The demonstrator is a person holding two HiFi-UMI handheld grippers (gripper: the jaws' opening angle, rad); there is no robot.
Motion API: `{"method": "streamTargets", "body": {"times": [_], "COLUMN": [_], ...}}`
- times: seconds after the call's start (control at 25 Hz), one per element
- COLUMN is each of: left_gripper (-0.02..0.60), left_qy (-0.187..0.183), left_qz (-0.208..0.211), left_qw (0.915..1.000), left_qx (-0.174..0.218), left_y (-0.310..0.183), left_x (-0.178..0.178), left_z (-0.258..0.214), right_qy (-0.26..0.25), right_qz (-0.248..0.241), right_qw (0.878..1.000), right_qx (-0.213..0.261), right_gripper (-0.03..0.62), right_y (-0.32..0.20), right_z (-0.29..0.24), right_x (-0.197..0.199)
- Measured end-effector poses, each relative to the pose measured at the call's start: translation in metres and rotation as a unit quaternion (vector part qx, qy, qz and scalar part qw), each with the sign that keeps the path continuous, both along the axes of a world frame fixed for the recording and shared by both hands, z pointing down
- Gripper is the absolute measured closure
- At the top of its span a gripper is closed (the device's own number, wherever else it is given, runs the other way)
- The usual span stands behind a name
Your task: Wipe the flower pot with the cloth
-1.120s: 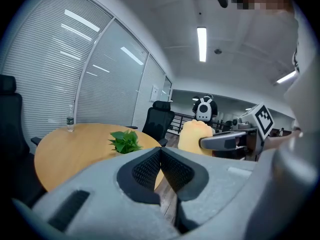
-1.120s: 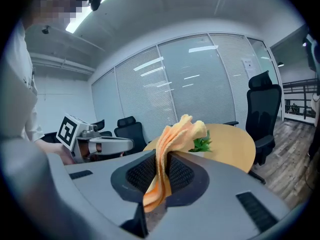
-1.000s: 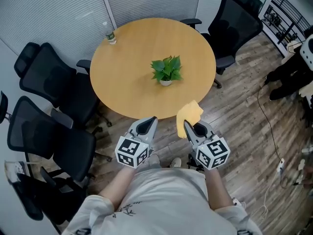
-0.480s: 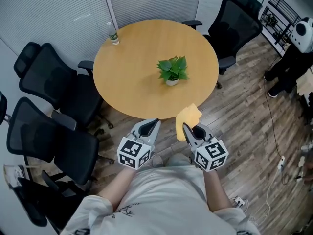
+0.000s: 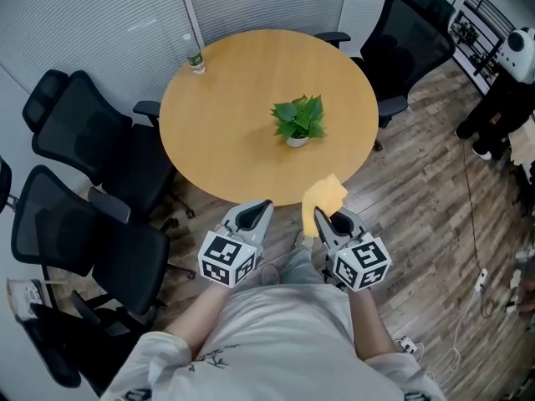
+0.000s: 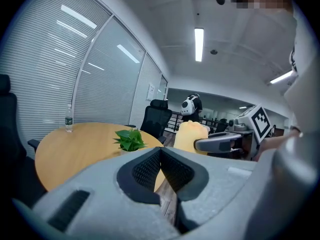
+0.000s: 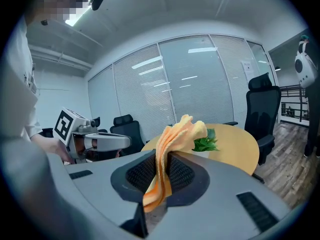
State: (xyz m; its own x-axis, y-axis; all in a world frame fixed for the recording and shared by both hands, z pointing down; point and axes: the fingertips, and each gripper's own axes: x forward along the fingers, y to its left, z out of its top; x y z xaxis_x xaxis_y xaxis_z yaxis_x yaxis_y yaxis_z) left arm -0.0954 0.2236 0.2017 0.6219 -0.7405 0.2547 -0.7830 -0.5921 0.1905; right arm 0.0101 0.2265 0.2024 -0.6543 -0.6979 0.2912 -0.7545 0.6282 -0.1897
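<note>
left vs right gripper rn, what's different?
The grey left gripper is shut on nothing, jaws meeting bare; the grey right gripper is shut on a folded yellow-orange cloth that sticks up past its tips. The left gripper view shows the small white flower pot with its green plant clear; in the right gripper view the cloth partly covers it. Shared: side by side near the round wooden table, aimed toward the flower pot.

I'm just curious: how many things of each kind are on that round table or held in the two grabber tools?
Green plant in a small white pot, on the table: 1
Clear plastic water bottle, on the table: 1
Yellow-orange cloth, clamped in the right gripper: 1
Total: 3
</note>
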Motion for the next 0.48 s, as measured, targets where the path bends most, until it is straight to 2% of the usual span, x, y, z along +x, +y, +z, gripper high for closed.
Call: {"method": "streamTargets", "body": {"times": [0.48], "left_gripper": [0.571], "left_qy": [0.008], "left_qz": [-0.02], "left_qw": [0.9998], "left_qx": [-0.005], "left_y": [-0.089], "left_x": [0.024], "left_z": [0.001], "right_qy": [0.007], "right_qz": [-0.013], "right_qw": [1.0], "right_qx": [0.004], "right_gripper": [0.549], "right_y": [-0.088], "right_z": [-0.004], "right_x": [0.032]}}
